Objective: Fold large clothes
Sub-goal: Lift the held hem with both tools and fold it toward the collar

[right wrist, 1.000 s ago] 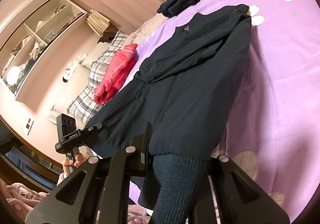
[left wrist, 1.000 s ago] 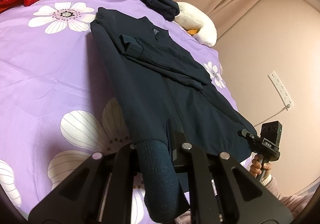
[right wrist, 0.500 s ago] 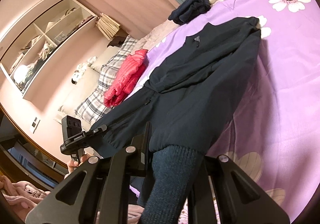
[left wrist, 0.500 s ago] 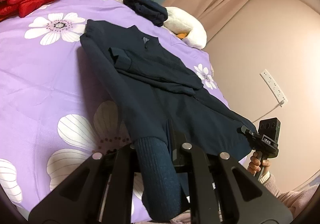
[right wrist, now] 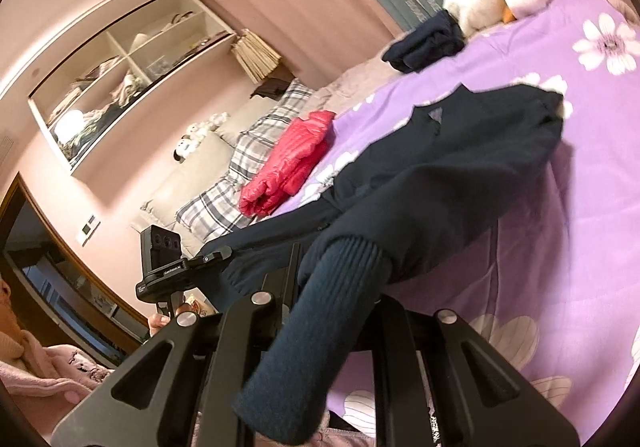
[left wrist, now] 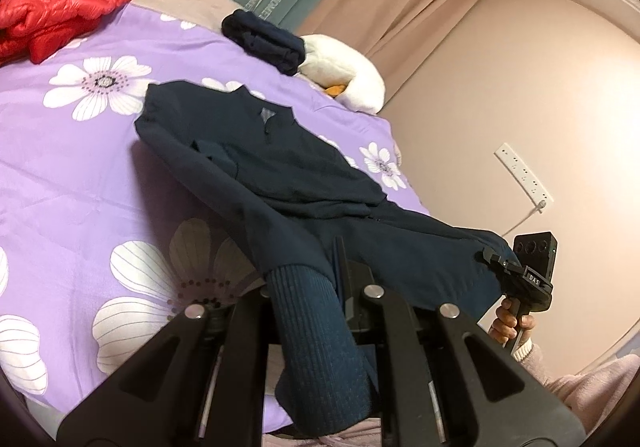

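**Hem corners pinched and raised, collar end flat on the bed**

While the upper half of the dark navy jacket point(left wrist: 280, 167) lies flat on the purple floral bedspread point(left wrist: 72, 175), its hem end hangs off the bed edge between the two hand-held tools. The left gripper point(left wrist: 320, 287) is clamped tight on one hem corner, with the ribbed waistband point(left wrist: 316, 347) bunched between its fingers and trailing down toward the camera. The right gripper point(right wrist: 332, 287) is pinched on the opposite corner in the same way, its jaws nearly closed over ribbed knit. Each tool shows in the other's view, out at the far corner of the hem, with a hand point(left wrist: 508, 323) around its handle.

The relation that matters is the garment's long axis. It runs straight away from both grippers, from the lifted hem to the collar point(left wrist: 266, 115) at the far end, near the white plush toy point(left wrist: 344, 75) and a folded dark garment point(left wrist: 264, 39). The sleeves already lie crossed over the chest. Neither hand sits nearer the collar; they flank the hem about evenly. A hem-to-collar fold therefore looks like the step in hand, and both tools would need to travel forward together along that axis, keeping the hem taut between them so it lands square. A red puffer jacket point(left wrist: 60, 11) lies well apart, off to the side.
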### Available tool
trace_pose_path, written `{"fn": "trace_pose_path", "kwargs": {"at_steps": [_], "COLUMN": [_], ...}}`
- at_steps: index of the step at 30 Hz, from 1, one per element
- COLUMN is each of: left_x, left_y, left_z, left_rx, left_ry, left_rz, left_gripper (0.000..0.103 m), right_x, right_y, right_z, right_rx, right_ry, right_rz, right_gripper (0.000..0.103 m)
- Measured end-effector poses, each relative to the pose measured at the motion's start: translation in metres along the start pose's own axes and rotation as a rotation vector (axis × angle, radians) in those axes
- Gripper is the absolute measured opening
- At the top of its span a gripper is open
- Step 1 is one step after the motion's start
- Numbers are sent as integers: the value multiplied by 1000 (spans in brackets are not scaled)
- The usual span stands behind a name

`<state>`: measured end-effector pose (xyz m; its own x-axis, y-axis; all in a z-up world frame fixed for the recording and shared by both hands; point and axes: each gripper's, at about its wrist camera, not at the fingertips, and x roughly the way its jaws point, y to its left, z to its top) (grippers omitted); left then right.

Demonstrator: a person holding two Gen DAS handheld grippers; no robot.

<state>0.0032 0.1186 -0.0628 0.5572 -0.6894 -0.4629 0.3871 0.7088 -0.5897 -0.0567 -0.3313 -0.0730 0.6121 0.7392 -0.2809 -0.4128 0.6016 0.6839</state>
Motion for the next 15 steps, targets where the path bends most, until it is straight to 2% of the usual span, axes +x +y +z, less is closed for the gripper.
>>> {"fn": "trace_pose_path", "kwargs": {"at_steps": [5,15], "left_x": [-19,-54], "left_y": [-16,-47], "left_z": [3,10], "left_rx": [32,85], "left_ry": [-37,-117], "left_rz": [-28,-88], "left_gripper": [10,10], "right_x": [-14,-33], "right_y": [19,55], "right_z": [6,13], "right_rx": [-47,-146], "right_ry": [-45,-81], "right_rz": [27,97], "right_gripper": [13,13]}}
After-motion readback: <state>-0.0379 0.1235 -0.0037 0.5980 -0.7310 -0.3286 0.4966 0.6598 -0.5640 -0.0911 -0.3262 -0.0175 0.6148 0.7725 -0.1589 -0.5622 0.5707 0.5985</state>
